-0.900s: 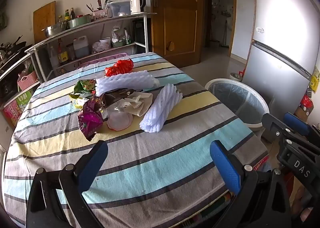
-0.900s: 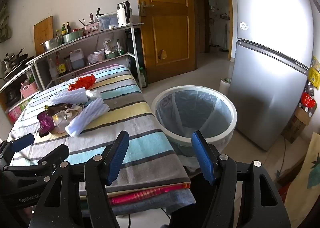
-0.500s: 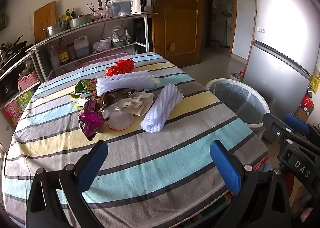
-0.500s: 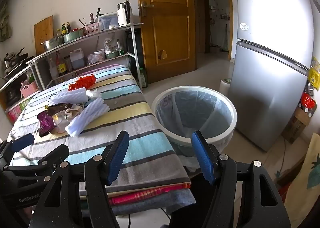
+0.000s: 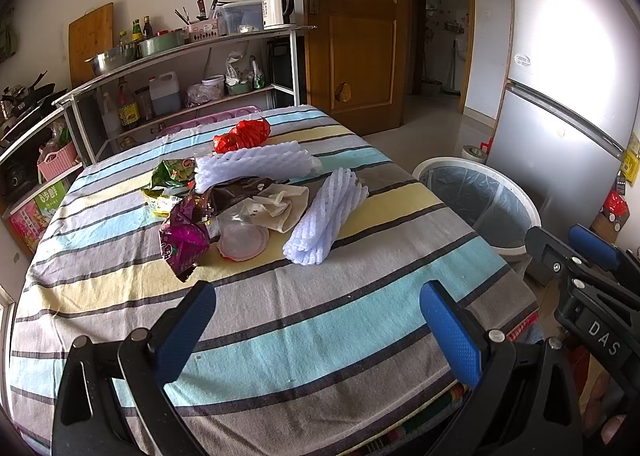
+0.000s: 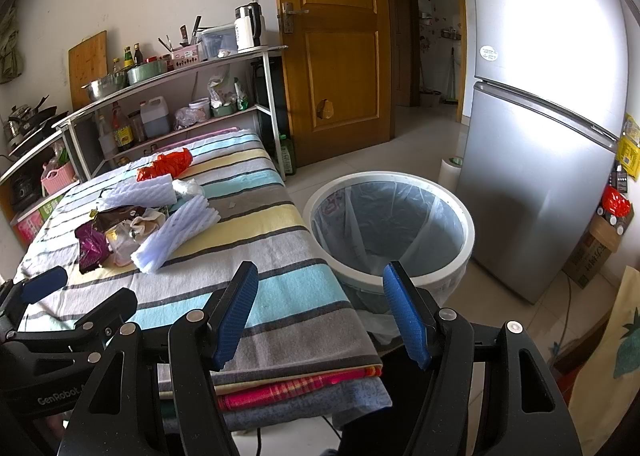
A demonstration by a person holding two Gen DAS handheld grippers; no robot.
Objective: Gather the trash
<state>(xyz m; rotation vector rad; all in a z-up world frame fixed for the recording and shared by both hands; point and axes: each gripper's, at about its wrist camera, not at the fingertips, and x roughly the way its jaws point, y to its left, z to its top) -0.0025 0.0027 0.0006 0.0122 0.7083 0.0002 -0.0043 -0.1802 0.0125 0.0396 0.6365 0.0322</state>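
Home kitchen: fridge (image 6: 536,192), shelf rack (image 5: 192,56) with kettle (image 5: 277,8), oil bottles, pans; cloth-covered table (image 5: 280,316).

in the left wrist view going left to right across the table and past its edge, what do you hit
purple snack bag → clear plastic lid → white foam net sleeve → lined trash bin on the floor → silver fridge

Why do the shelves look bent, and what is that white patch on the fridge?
Left wrist view: the fisheye lens bows the shelves and darkens the corners. Right wrist view: the same bending; glare washes out the upper door of the fridge. Both views look sharp.
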